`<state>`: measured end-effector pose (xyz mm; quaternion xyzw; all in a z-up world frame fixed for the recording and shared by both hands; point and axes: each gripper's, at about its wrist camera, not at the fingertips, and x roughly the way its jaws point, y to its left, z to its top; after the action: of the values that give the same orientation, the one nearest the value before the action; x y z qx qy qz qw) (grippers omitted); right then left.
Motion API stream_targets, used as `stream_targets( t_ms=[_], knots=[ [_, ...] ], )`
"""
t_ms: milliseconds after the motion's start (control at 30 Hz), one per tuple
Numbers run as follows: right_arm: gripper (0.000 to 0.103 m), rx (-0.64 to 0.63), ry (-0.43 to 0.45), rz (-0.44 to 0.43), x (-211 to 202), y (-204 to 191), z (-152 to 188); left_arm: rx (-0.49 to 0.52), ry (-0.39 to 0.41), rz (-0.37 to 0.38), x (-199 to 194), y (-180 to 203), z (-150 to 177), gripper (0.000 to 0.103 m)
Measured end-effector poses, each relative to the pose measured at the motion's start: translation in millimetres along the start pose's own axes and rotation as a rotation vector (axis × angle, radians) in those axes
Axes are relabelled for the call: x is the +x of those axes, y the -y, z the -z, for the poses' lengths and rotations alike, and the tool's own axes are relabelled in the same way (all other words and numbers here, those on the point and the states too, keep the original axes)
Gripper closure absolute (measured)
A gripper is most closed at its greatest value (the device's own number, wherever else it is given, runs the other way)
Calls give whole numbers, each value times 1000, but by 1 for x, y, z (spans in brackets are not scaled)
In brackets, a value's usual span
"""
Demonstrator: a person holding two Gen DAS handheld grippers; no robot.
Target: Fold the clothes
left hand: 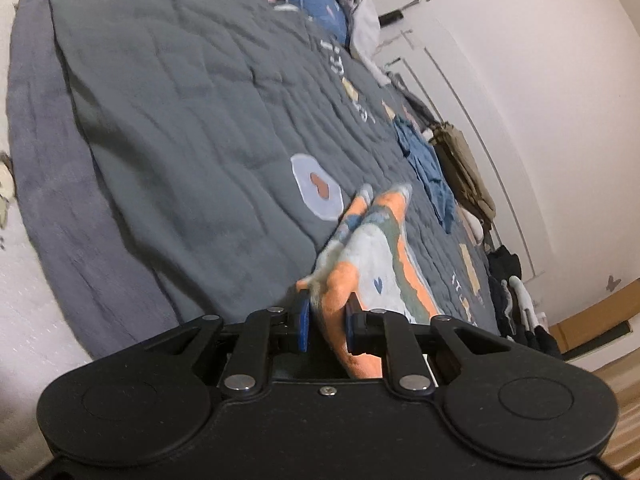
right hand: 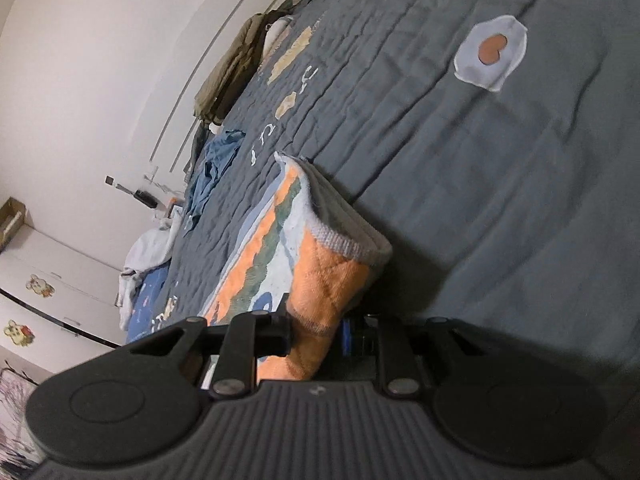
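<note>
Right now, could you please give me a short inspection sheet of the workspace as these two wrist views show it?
Surface: grey quilted bedspread with fried-egg patch, wrinkled.
Job's things: orange patterned towel, layered, one end lifted off the bedspread.
Clutter: crumpled blue garment and olive garment along the wall-side edge; dark clothes pile; pale garment on blue pillow.
Grippers: left gripper shut on the towel; right gripper shut on the towel.
Cables: nothing seen.
Surroundings: white wall; white cabinet with animal stickers.
</note>
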<state>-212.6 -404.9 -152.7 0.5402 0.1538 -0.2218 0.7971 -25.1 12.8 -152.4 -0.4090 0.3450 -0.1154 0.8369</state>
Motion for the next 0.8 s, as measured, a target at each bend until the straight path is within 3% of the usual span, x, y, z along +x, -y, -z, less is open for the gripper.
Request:
stream_targets(
  t_ms=[267,467,567,800],
  knots=[
    [80,-20,32,66,-5,-1,-9,73,92,-14,-21,8,-17,86],
    [77,-14,41,81,-11,-4,-17,257,-30,193,-19,44,8,85],
    [72,-23,43,91,-13,-3,-16,314,-125,256,-11,58,25,85],
    [74,-104,69,108,-8,-11,-10,488,-314,286,20,90,75,84]
  ],
)
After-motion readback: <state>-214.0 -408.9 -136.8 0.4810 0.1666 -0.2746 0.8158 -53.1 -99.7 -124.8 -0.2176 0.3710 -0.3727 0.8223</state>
